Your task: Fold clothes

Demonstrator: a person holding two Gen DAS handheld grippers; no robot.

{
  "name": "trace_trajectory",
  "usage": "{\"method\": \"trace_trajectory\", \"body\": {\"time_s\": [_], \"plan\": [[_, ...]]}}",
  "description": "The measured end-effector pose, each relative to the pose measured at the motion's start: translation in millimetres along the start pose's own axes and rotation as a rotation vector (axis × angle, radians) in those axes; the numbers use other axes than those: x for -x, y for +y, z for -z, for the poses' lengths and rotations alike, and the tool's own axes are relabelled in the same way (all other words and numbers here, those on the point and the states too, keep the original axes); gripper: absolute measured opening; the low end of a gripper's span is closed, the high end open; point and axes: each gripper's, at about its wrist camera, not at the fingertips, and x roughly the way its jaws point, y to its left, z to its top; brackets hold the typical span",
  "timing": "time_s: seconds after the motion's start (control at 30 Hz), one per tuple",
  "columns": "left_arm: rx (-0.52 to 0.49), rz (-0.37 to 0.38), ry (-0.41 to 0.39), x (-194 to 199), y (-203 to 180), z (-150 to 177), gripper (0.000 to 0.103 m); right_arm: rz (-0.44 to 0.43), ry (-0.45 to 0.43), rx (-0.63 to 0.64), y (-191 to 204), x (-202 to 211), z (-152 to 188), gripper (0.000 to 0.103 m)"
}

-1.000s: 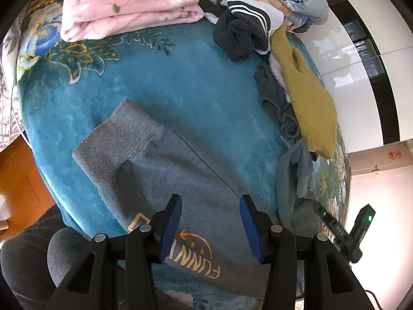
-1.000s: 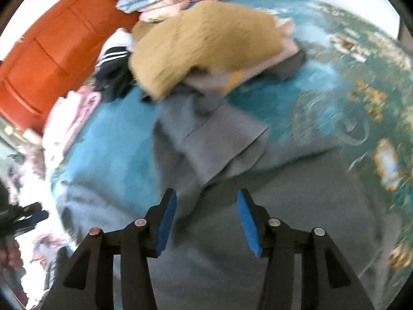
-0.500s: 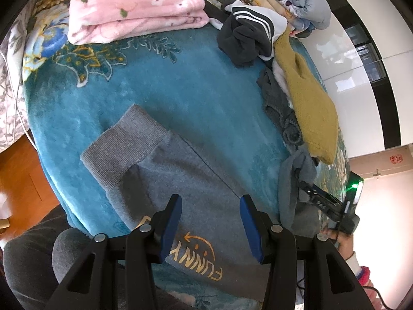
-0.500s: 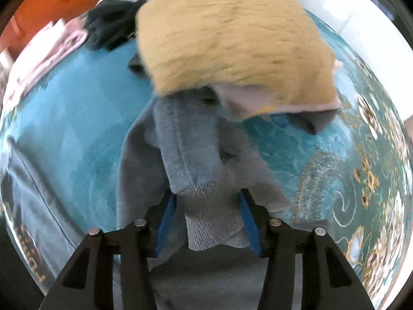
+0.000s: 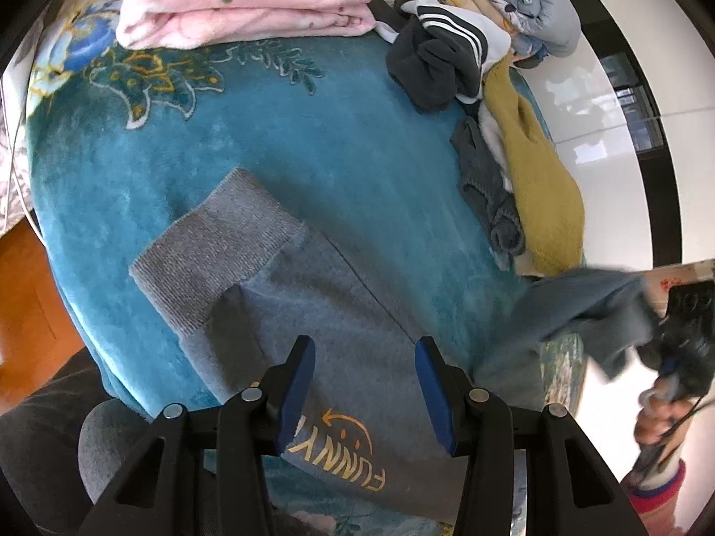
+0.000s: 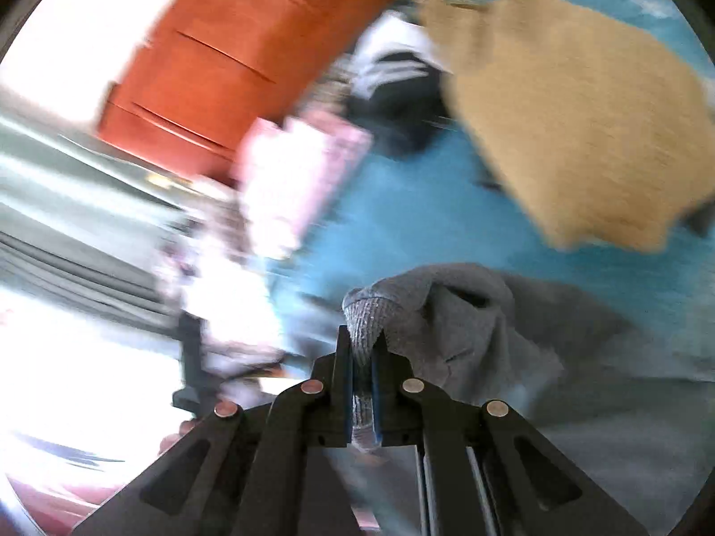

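Left wrist view: I see my left gripper (image 5: 364, 384) with jaws wide, holding nothing, hovering above the grey sweatshirt (image 5: 286, 308) spread on the teal blanket (image 5: 268, 134). Bare blanket lies beyond its ribbed cuff (image 5: 210, 259); the pink folded stack (image 5: 241, 0) sits at the far edge, the mustard sweater (image 5: 540, 178) along the right edge. My right gripper (image 6: 362, 357) is clamped on the sweatshirt's other cuff (image 6: 371, 317), lifted off the blanket; that view is motion-blurred.

Sweatshirt (image 5: 321, 312) on blanket (image 5: 277, 143) at 6; folded towel (image 5: 241, 0) at 12; clothes pile (image 5: 500, 102) approx 2, along blanket edge.
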Motion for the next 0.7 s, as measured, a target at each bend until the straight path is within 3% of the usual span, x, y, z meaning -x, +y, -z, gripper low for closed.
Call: {"method": "trace_trajectory", "body": {"time_s": [0.07,0.17,0.27,0.47,0.7], "plan": [[0.012,0.01,-0.007,3,6,-3,0.051,-0.074,0.002,-0.028,13,-14,-19,0.006],[0.03,0.029,-0.028,10,14,-10,0.051,-0.075,0.07,-0.046,24,-66,-46,0.006],[0.051,0.043,-0.056,16,23,-18,0.051,-0.042,0.139,-0.061,23,-116,-65,0.006],[0.127,0.069,-0.067,16,39,-30,0.051,0.097,0.225,-0.163,-20,-216,-78,0.006],[0.233,0.164,-0.051,-7,41,-52,0.051,0.123,0.236,-0.174,-31,-246,-74,0.014]]}}
